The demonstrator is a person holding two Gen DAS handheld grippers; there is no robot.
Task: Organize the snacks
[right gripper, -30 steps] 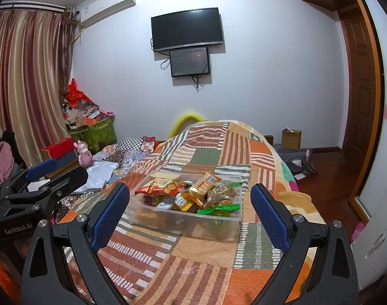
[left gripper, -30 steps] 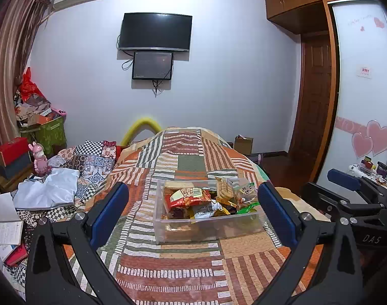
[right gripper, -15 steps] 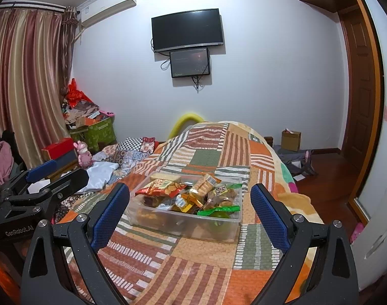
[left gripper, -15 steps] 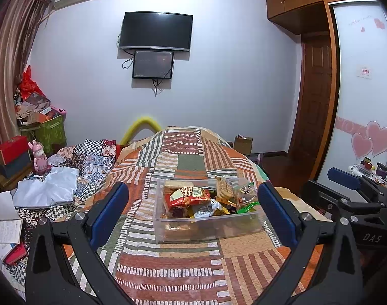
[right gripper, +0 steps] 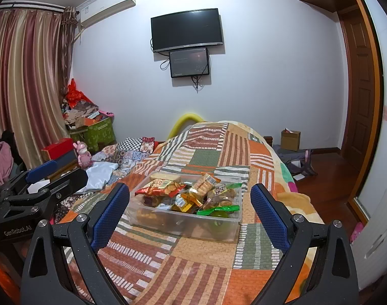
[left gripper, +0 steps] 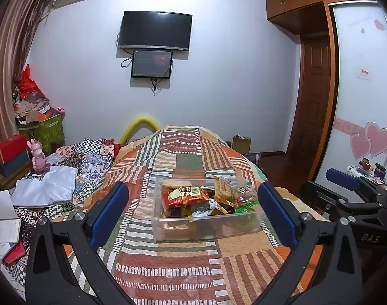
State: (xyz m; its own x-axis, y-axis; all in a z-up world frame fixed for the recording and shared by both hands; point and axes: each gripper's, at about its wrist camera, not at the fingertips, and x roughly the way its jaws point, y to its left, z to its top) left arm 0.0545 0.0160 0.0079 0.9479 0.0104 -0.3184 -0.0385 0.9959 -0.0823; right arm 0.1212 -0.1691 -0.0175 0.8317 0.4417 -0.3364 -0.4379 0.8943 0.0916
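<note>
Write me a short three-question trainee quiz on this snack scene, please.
1. True or false: the clear bin sits on the patchwork blanket.
2. Which snack lies nearest the bin's right end: A) green packet B) red chip bag?
3. Fill in: both the left gripper and right gripper have jaws that are ____.

Key: 1 true; 2 A; 3 open, holding nothing.

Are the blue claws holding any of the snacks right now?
No. The left gripper and right gripper are both open and empty, short of the clear snack bin on the bed.
</note>
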